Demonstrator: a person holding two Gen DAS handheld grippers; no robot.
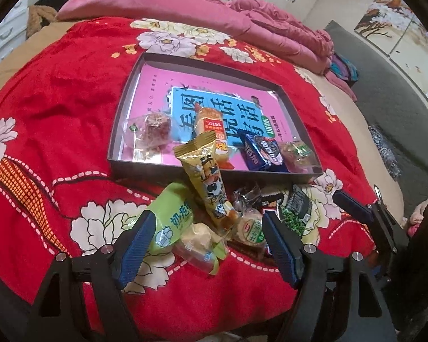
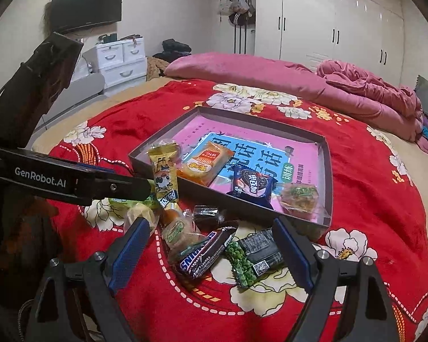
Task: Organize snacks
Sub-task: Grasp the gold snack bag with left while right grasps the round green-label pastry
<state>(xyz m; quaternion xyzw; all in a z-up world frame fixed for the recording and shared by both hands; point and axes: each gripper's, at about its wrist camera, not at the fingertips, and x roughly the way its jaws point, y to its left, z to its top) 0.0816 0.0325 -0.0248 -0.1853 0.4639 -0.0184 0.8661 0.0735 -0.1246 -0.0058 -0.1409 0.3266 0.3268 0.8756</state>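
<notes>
A dark shallow box [image 1: 117,131] [image 2: 328,176] with a pink-and-blue book inside lies on the red floral blanket. It holds an orange cake pack [image 2: 205,162], a blue Oreo pack [image 2: 251,185] and two clear-wrapped sweets [image 1: 151,131] [image 2: 299,196]. A gold snack pack [image 1: 205,179] [image 2: 164,176] leans on its near wall. In front lies a pile: a green pack [image 1: 171,222], a Snickers bar [image 2: 205,253], a green pea pack [image 2: 251,259], a round pastry [image 1: 251,230]. My left gripper [image 1: 207,242] is open over the pile. My right gripper [image 2: 211,245] is open around the Snickers bar and pea pack.
A pink duvet [image 2: 356,91] and pillow [image 1: 145,5] lie at the far side of the bed. White drawers [image 2: 122,59] and a wardrobe [image 2: 328,28] stand beyond. The left gripper's body [image 2: 71,182] shows at the left of the right wrist view.
</notes>
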